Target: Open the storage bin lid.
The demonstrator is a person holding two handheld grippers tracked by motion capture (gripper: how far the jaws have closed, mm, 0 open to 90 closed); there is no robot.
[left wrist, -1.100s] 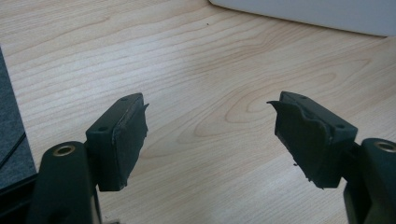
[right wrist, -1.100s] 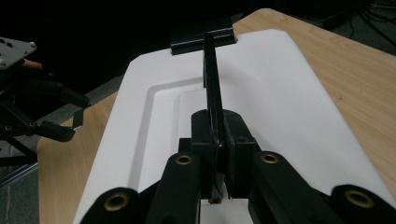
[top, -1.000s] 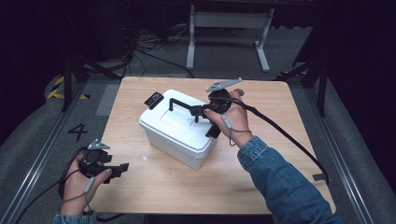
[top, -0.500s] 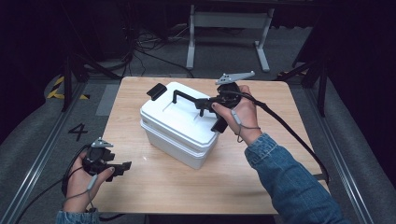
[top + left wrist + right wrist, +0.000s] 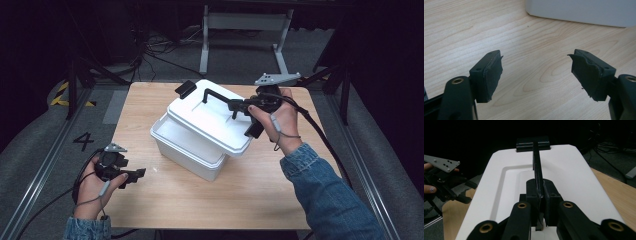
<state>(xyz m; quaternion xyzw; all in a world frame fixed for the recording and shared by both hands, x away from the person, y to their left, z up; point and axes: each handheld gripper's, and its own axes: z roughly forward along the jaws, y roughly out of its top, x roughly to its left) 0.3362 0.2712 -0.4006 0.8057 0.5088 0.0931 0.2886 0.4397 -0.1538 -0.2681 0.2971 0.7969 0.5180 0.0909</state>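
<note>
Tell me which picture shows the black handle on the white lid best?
The right gripper view: the handle runs straight up the lid, pinched between the right gripper. The high view shows it smaller, side-on. The left gripper view has just a strip of the box.

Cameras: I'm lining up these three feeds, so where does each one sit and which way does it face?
High view: above the person's side, looking forward and down on the table; both hands and a denim sleeve show.
Left gripper view: rides the left tongs, looking along open jaws at the tabletop and box.
Right gripper view: rides the right tongs, clamped on the lid handle.
Shared: the right gripper view and high view both show the white lid and left tongs.
</note>
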